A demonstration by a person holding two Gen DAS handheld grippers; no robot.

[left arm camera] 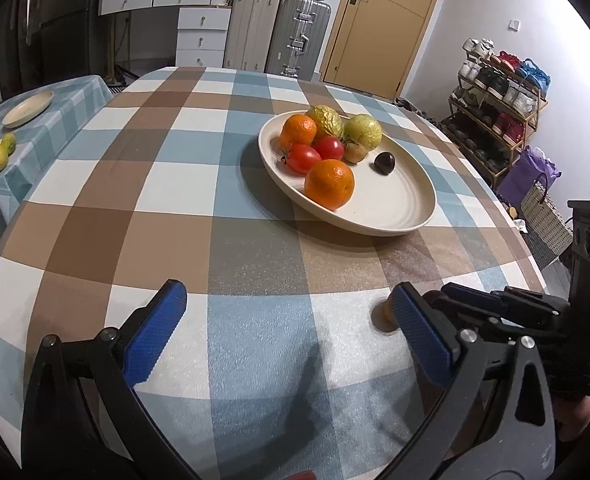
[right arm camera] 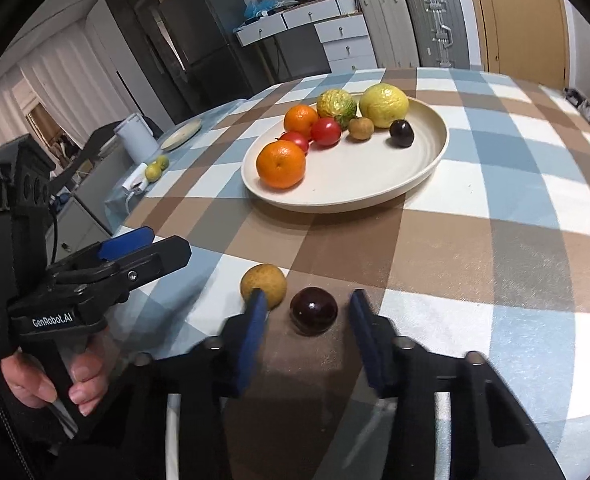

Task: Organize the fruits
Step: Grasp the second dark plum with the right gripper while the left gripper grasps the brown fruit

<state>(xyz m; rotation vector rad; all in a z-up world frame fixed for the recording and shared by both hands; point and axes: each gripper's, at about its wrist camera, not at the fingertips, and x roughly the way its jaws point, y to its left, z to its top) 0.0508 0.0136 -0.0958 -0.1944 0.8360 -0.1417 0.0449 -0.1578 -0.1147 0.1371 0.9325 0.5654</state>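
Note:
A cream plate (right arm camera: 335, 204) mid-table holds two oranges (right arm camera: 281, 164), two red tomatoes (right arm camera: 326, 131), two bumpy yellow-green fruits (right arm camera: 386, 105), a small tan fruit and a dark plum. Nearer the table edge a second dark plum (right arm camera: 314, 311) and a tan round fruit (right arm camera: 263, 285) lie on the checked cloth. My right gripper (right arm camera: 307, 312) straddles that plum, with a gap showing on both sides of it. Its left fingertip stands in front of the tan fruit. My left gripper (left arm camera: 287, 294) is open over bare cloth; the tan fruit (left arm camera: 381, 314) peeks from behind its right finger.
A side table at the left carries a second cream plate (left arm camera: 29, 109) and two yellow-green fruits (left arm camera: 2, 152). The person's hand (right arm camera: 55, 384) holds the left gripper's handle. Suitcases, drawers and a shoe rack (left arm camera: 499, 112) stand beyond the table.

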